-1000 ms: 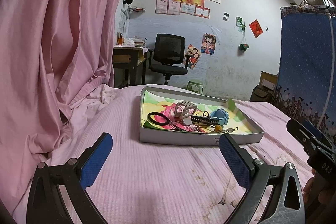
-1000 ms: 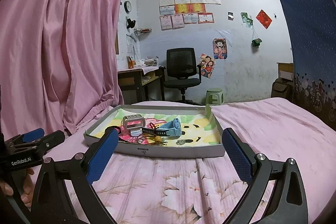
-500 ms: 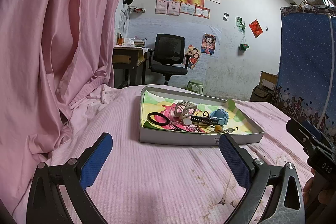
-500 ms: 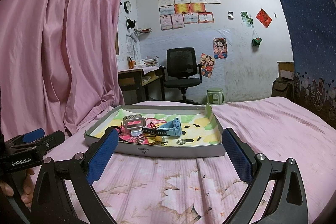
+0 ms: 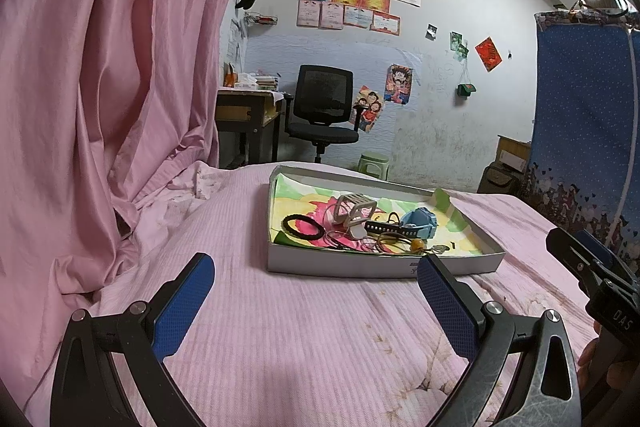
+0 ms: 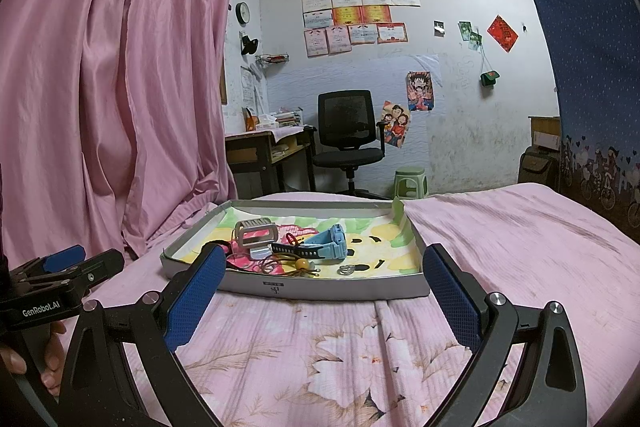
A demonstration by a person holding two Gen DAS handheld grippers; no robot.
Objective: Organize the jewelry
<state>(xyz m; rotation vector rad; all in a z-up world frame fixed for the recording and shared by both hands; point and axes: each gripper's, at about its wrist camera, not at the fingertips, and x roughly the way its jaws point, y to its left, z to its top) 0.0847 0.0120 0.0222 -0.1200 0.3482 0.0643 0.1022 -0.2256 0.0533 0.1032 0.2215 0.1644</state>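
Two tools are seen at the near edge of the bed, and both are held wide apart with nothing between the pads.

From the left wrist view, the left tool (image 5: 314, 291) is spread over bare pink bed (image 5: 280, 347), and the tray (image 5: 380, 269) is found ahead and a little to the right, well apart from the tips. Inside it, the jewelry is heaped toward the near half: a black ring (image 5: 303, 225) at the left, a white clip (image 5: 354, 213) upright in the middle, a blue watch (image 5: 418, 223) to the right with its dark strap run leftward, across the line of approach. Thin hoops and a yellow bead (image 5: 416, 245) are tangled in front of it. The right tool (image 5: 576, 259) is glimpsed at the right margin, also short of the tray.

From the right wrist view, the right tool (image 6: 324, 289) is framed almost squarely on the tray (image 6: 320, 289), whose near wall sits just past the pads. The watch (image 6: 326, 247) lies dead ahead, long axis crosswise, left to right; the clip (image 6: 256, 235) stands left of it, the bead (image 6: 303, 264) and a small ring (image 6: 346, 270) nearer the front wall. The left tool (image 6: 68, 265) is seen off to the left.

The right tool is judged the nearer and better aligned; a crosswise strap would be pinched across its width without turning the wrist.
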